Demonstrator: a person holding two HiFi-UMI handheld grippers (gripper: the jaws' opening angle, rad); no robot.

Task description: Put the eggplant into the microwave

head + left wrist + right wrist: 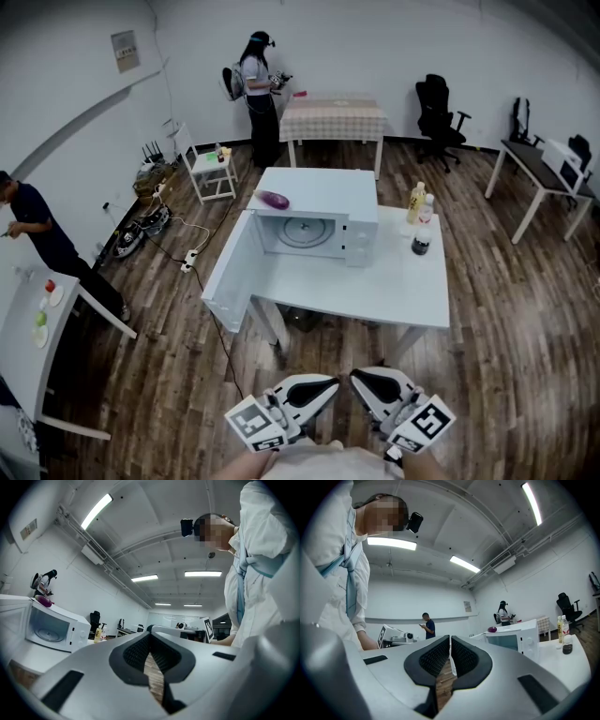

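A purple eggplant (273,199) lies on top of the white microwave (323,192), near its left edge. The microwave's door (228,272) hangs wide open to the left, and the glass turntable inside is bare. Both grippers are held low at the bottom of the head view, well short of the table (375,291). My left gripper (334,383) and right gripper (355,374) sit side by side, both shut with nothing between the jaws. The left gripper view has its shut gripper (150,637) with the eggplant (45,601) far off left. From the right gripper (450,643), the eggplant (492,629) is distant.
Two bottles (416,202) and a dark-capped one (422,236) stand on the table's right side. Another person (259,94) stands by a far checked table (333,117), and one more person (42,234) by a left table (28,328). Cables and a power strip (190,258) lie on the wooden floor.
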